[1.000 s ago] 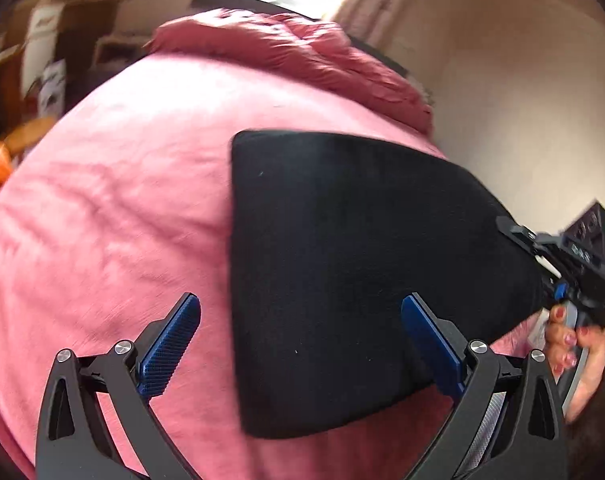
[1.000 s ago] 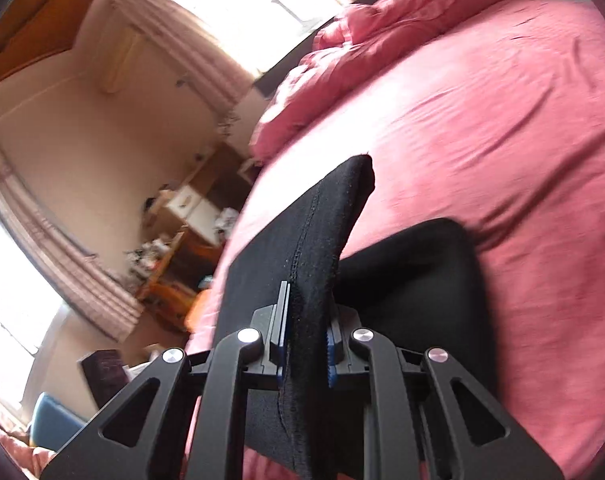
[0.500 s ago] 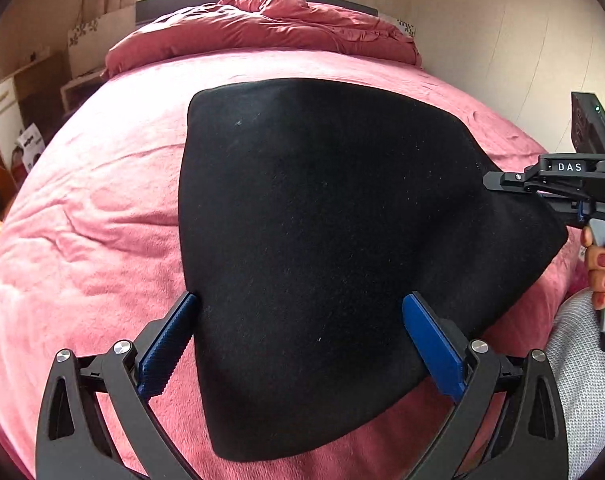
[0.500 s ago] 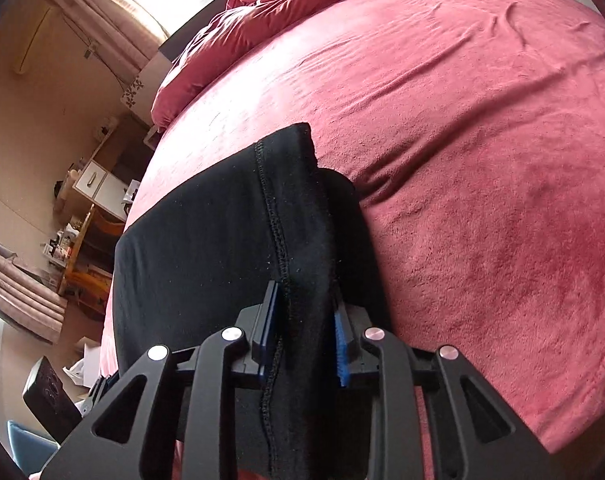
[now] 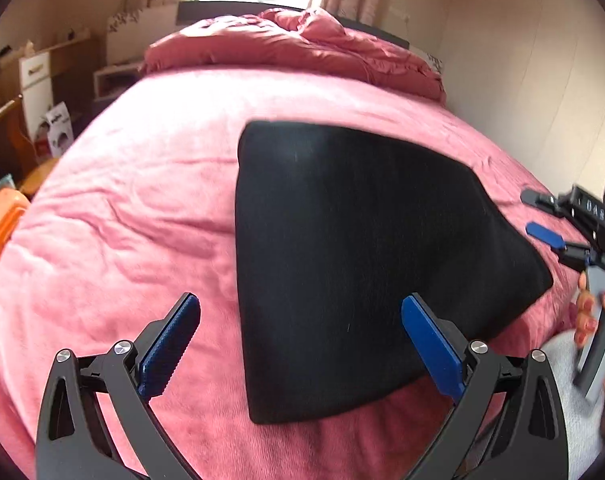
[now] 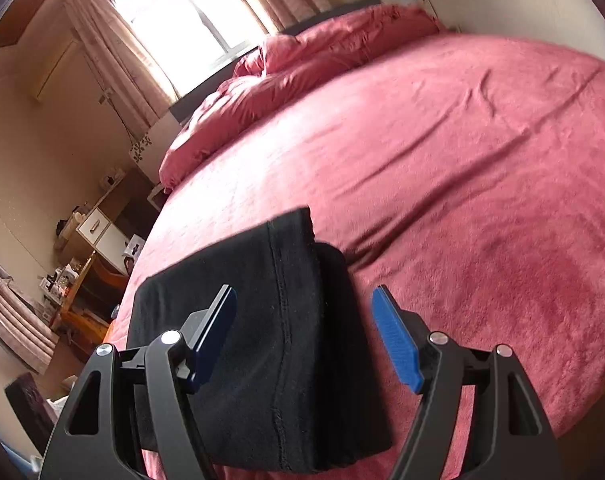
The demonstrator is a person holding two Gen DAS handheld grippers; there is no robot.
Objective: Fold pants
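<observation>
The black pants [image 5: 354,264] lie folded into a flat stack on the pink bedspread [image 5: 134,208]. My left gripper [image 5: 302,344] hovers open just above their near edge, nothing between its blue pads. In the right wrist view the same folded pants [image 6: 286,344] show a stitched seam running down the top layer. My right gripper [image 6: 306,340] is open over their near end, with no cloth in it. That right gripper [image 5: 550,224] also shows at the far right of the left wrist view, held by a hand [image 5: 590,312].
A bunched pink duvet [image 5: 302,48] lies at the head of the bed under a bright window [image 6: 190,12]. White drawers and shelves [image 5: 34,84] and an orange stool [image 5: 2,224] stand left of the bed. A pale wall [image 5: 522,80] runs along the right.
My right gripper has opened and let go of the pants edge, which now lies flat on the stack. The left gripper stayed open and drew back a little.
</observation>
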